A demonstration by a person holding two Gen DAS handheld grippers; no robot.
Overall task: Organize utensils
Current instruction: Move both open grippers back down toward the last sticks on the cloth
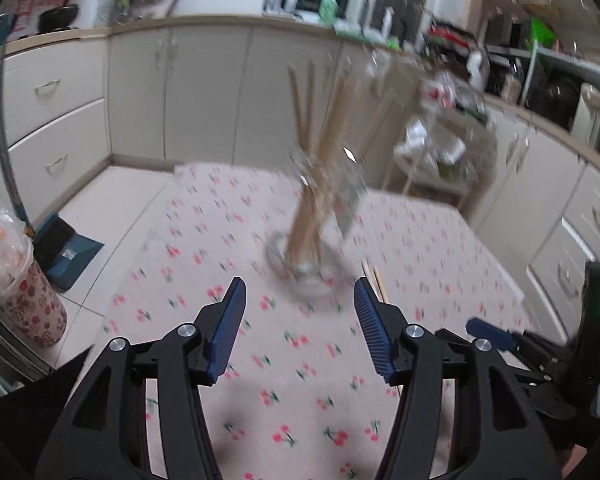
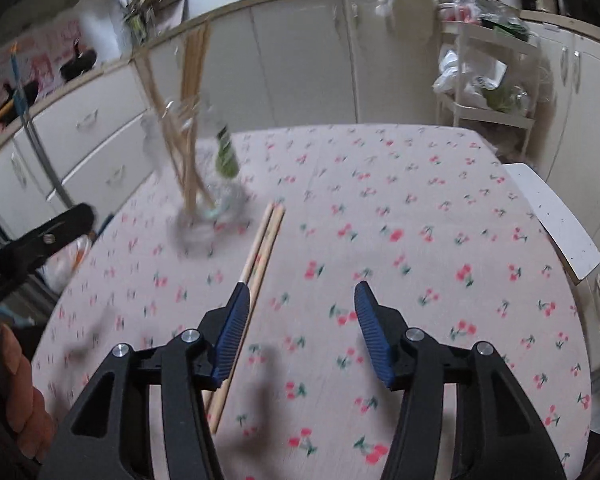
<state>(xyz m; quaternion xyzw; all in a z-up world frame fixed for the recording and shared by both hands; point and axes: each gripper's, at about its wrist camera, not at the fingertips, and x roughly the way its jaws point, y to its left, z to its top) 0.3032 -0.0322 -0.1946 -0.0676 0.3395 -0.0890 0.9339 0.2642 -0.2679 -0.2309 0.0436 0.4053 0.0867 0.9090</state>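
A clear glass jar (image 1: 312,240) stands on the cherry-print tablecloth (image 1: 284,360) and holds several wooden chopsticks (image 1: 324,128) upright, blurred. My left gripper (image 1: 300,292) hovers just in front of the jar, open and empty. In the right wrist view a loose pair of chopsticks (image 2: 266,244) lies on the cloth to the right of the jar (image 2: 208,204). My right gripper (image 2: 302,296) is open above the cloth. Its left finger sits over the pair's near half, and nothing lies between the fingers. The left gripper's black arm (image 2: 56,232) shows at the left edge.
A floral bin with a plastic bag (image 1: 20,280) and a blue dustpan (image 1: 68,248) stand on the floor to the left. White cabinets (image 1: 204,92) run behind the table. A white shelf cart (image 2: 488,80) and a white chair (image 2: 552,220) are at the right.
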